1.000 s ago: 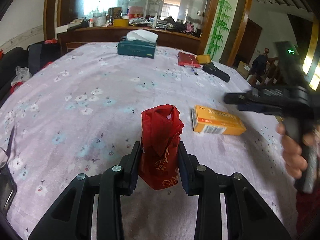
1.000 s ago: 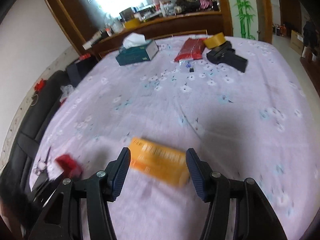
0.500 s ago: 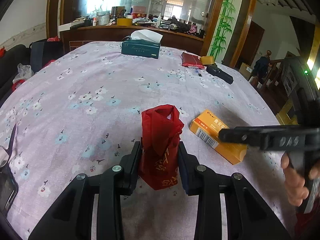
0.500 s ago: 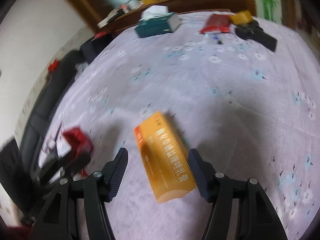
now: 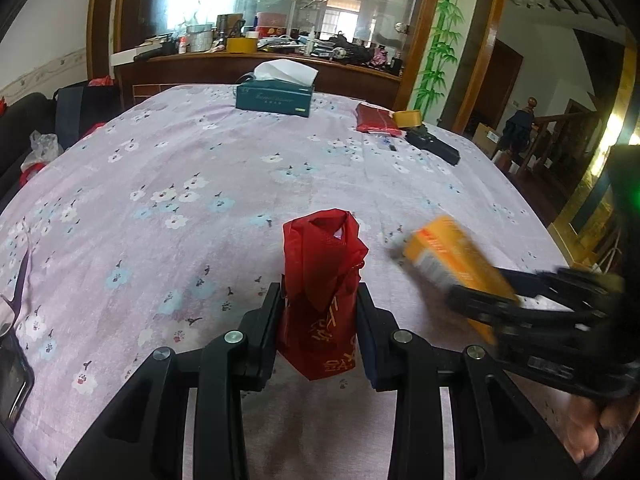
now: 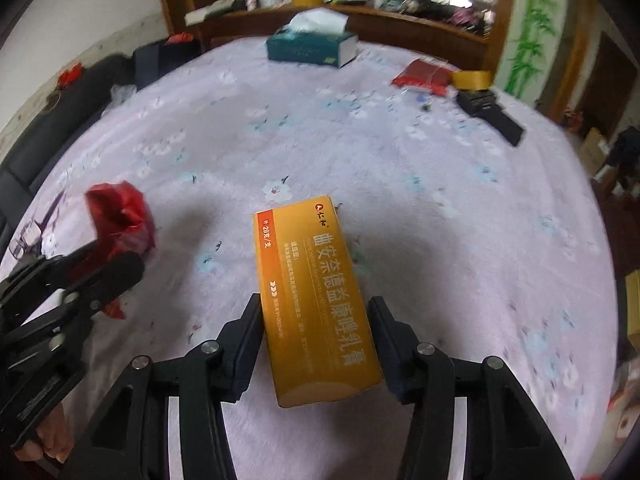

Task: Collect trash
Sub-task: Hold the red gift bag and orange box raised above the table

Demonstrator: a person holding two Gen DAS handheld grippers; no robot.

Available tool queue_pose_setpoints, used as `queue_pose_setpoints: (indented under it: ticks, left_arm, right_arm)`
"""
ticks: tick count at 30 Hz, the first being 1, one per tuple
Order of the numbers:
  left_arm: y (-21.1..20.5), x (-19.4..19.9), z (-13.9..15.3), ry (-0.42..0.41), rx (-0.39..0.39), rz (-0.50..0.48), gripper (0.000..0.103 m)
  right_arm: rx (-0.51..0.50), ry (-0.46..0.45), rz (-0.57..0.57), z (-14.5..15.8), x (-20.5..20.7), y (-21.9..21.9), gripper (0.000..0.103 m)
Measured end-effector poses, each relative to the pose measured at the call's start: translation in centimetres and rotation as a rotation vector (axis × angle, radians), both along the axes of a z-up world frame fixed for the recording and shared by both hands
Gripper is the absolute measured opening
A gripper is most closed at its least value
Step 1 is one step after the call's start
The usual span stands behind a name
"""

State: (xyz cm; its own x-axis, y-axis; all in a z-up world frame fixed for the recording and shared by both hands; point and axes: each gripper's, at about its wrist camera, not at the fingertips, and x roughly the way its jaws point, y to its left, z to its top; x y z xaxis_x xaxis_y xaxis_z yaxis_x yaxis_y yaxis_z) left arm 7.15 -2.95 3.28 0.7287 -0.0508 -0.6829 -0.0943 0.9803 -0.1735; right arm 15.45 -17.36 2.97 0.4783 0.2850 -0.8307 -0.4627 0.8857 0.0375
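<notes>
We see a lilac tablecloth (image 6: 460, 216) printed with white and blue blossoms; an orange box (image 6: 316, 304) with white lettering; a red bag (image 5: 320, 280) with gold characters; a dark-green tissue box (image 5: 274, 98).

Both wrist views look steeply down, close over the same floral tablecloth (image 5: 200, 168), toward the sideboard (image 6: 360, 16).

The right tool (image 6: 316, 336) has just closed its jaws on the orange box (image 6: 314, 296), lifting it off the tablecloth (image 6: 440, 200).

Left gripper (image 5: 318, 320) jaws clamped, pointing downward; right gripper (image 6: 316, 338) jaws just closing, gripping.
</notes>
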Motion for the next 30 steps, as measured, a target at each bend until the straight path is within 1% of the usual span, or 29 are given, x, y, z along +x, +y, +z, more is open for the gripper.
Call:
queue_pose_setpoints:
  ticks: [2,3,4,6,8,12,17,20,22,25,30]
  left_arm:
    - [-0.5,0.0,0.0,0.003,-0.006,-0.021,0.033]
    - [-0.8,-0.1,0.1,0.0,0.001,-0.033,0.033]
    - [-1.1,-0.2,0.2,-0.005,0.01,-0.041,0.033]
    - [-1.9,-0.6,0.7,-0.02,0.031,-0.06,0.033]
    - [-2.6,-1.2,1.5,-0.036,0.038,-0.083,0.033]
    - [-4.5,-3.4,3.5,-0.078,0.076,-0.135,0.033]
    - [-6.3,-6.8,4.6,-0.101,0.083,-0.183,0.033]
    - [-7.2,-8.4,4.6,-0.103,0.066,-0.201,0.033]
    - [-7.9,-9.3,4.7,-0.108,0.068,-0.209,0.033]
    - [-8.9,-10.2,4.6,-0.115,0.089,-0.221,0.033]
    - [-9.7,-10.8,4.2,-0.102,0.085,-0.233,0.033]
  right_arm:
    - [0.045,-0.01,-0.069,1.0,-1.8,-1.3,0.056]
    - [0.085,-0.016,-0.097,1.6,-3.2,-2.1,0.056]
    - [0.098,-0.044,-0.125,2.3,-4.5,-2.8,0.056]
    - [0.092,-0.105,-0.158,3.3,-6.9,-3.4,0.056]
    - [0.121,-0.148,-0.182,4.2,-9.7,-4.6,0.056]
    - [0.152,-0.181,-0.236,5.1,-13.4,-7.2,0.056]
    - [0.185,-0.198,-0.295,5.8,-16.3,-10.0,0.056]
    - [0.201,-0.202,-0.31,5.5,-17.8,-10.8,0.056]
    - [0.193,-0.207,-0.32,5.1,-18.4,-10.9,0.056]
    - [0.174,-0.216,-0.34,4.9,-19.0,-11.5,0.056]
    - [0.161,-0.242,-0.37,5.0,-19.9,-12.2,0.056]
